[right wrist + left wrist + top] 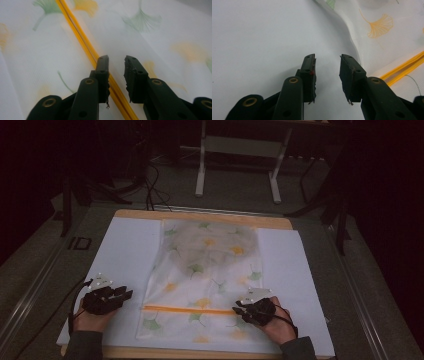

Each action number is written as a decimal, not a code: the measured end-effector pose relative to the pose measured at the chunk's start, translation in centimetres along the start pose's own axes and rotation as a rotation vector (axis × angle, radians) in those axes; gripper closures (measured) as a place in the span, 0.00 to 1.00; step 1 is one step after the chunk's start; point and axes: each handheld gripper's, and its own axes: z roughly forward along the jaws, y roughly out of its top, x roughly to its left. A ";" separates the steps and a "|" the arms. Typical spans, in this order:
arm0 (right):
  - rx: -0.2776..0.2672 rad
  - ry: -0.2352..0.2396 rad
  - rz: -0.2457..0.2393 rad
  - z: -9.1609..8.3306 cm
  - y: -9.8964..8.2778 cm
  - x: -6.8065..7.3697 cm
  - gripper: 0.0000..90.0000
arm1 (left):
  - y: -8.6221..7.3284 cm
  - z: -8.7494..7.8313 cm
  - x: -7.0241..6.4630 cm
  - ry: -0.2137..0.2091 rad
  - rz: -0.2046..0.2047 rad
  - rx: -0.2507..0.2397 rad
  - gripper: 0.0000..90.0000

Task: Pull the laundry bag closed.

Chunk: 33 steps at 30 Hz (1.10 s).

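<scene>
High view: leaf-print bag (pixel 205 275) flat on tabletop (pixel 125 250). Left tool (pixel 125 295) beside bag's left edge, parted, empty. Right tool (pixel 239 310) over bag's orange zip strip (pixel 187 309), parted, empty.

I count two grippers on my feed: the left gripper (pixel 131 293) at about eight o'clock and the right gripper (pixel 235 310) at about five o'clock, each with two black fingers (pixel 309 75) standing apart with a gap between them. Two hands hold them, the left hand (pixel 90 320) and the right hand (pixel 279 326). One sheer printed bag (pixel 205 275) lies at the centre of the surface (pixel 200 215), with one orange zipper (pixel 187 309) across it toward six o'clock. One white sheet (pixel 127 250) is spread under the bag. Leaf prints come in two colours, green and orange; several of each, too faint to count exactly. One white frame (pixel 237 147) stands at twelve o'clock on the floor.
</scene>
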 end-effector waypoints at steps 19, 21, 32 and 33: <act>0.026 0.115 -0.141 4.2 6.4 2.3 0.83 | 0.2 0.1 0.2 -0.036 0.021 0.033 0.70; 0.032 0.121 -0.156 4.7 7.0 2.5 0.83 | 0.2 0.0 0.2 -0.036 0.021 0.031 0.69; 0.047 0.172 -0.231 7.2 10.7 4.3 0.86 | 0.3 -0.1 0.3 -0.034 0.017 0.021 0.70; 0.044 0.174 -0.239 7.4 11.0 4.5 0.86 | 0.3 -0.1 0.3 -0.034 0.019 0.022 0.70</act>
